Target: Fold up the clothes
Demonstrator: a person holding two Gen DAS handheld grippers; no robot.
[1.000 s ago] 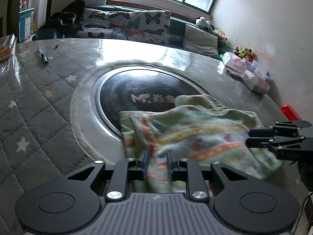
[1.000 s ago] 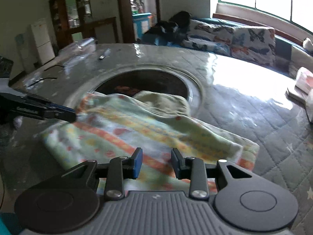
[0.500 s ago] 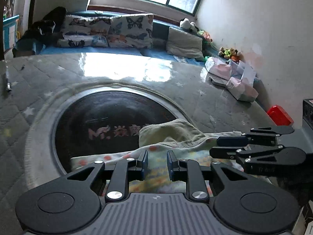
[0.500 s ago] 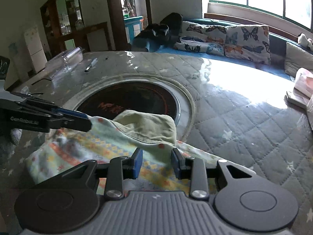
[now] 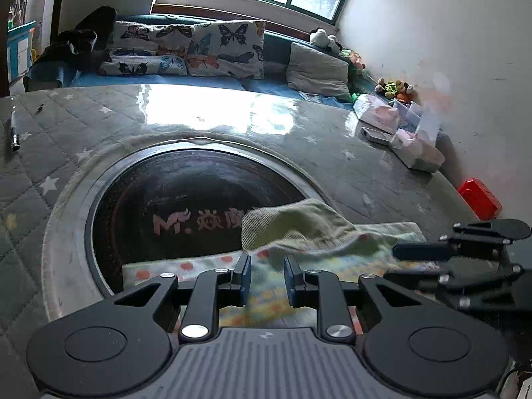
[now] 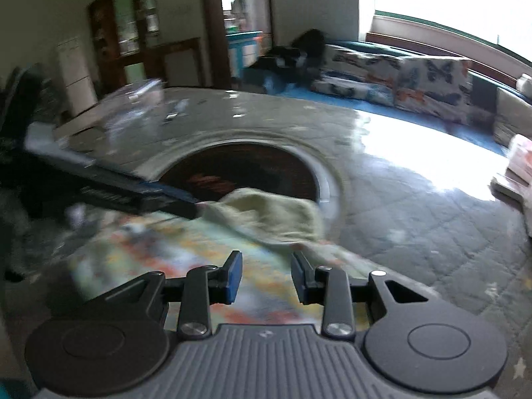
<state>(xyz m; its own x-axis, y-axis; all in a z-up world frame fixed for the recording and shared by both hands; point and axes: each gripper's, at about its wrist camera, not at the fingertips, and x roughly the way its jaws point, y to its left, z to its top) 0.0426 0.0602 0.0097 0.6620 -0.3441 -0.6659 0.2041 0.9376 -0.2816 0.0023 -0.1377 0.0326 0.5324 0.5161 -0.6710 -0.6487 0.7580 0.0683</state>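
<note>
Left gripper (image 5: 267, 279): gaping narrowly over the garment (image 5: 332, 232), gripping nothing.
Right gripper (image 6: 266, 277): likewise hovering, unloaded.
Garment: soft, light; pinching edges.

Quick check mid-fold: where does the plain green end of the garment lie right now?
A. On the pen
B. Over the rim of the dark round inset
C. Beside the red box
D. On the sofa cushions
B: the green end drapes over the rim of the dark round inset in the table, and the right wrist view shows it there too.
</note>
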